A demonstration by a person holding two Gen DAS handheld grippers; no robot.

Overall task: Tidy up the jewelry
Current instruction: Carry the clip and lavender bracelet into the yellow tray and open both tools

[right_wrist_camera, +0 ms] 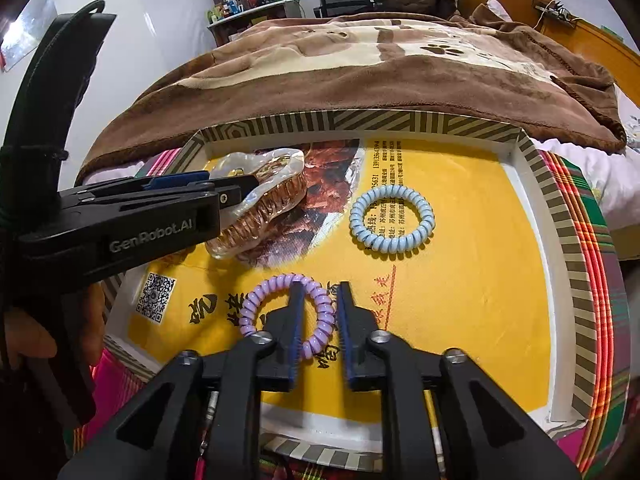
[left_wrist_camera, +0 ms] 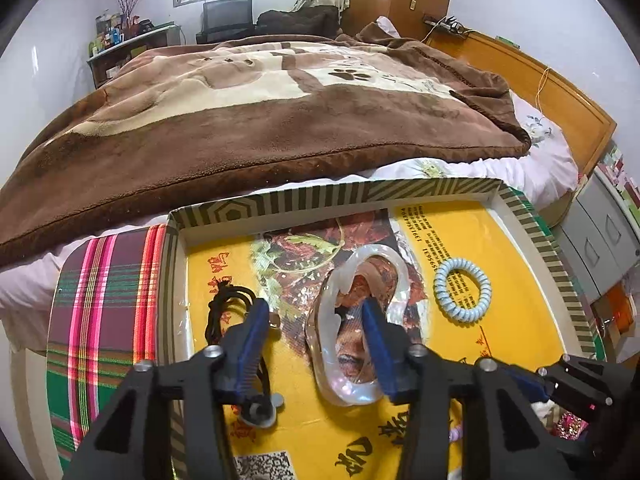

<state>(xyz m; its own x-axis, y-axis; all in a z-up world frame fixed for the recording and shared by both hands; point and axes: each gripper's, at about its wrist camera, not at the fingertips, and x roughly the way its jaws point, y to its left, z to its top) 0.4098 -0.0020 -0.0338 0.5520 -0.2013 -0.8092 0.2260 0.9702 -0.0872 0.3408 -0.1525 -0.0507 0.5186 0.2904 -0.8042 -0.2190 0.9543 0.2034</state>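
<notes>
The left gripper (left_wrist_camera: 316, 312) stands wide open, its 2 blue-padded fingers spread over the left part of a shallow striped-rim tray (left_wrist_camera: 440, 190). Its right finger reaches into the opening of a large clear pearly hair claw (left_wrist_camera: 352, 320) and appears to touch it; its left finger lies over a black cord (left_wrist_camera: 224, 304) at the tray's left side. Nothing is clamped between the fingers. In the right wrist view this gripper (right_wrist_camera: 236, 184) enters from the left, roughly level, with its tips against the hair claw (right_wrist_camera: 260, 200) at the tray's far left.

The right gripper (right_wrist_camera: 318, 292) is partly open, with a narrow gap between its pads. It points forward and down at the near part of the tray (right_wrist_camera: 560, 200). A purple spiral hair tie (right_wrist_camera: 288, 312) lies flat on the yellow tray floor; its right side passes under the left finger, and whether the finger touches it I cannot tell. It is not pinched.

A light blue spiral hair tie (right_wrist_camera: 392, 220) lies loose near the tray's middle, well apart from both grippers. The tray rests on a plaid-covered surface (left_wrist_camera: 104, 300) beside a bed with a brown blanket (left_wrist_camera: 240, 120).
</notes>
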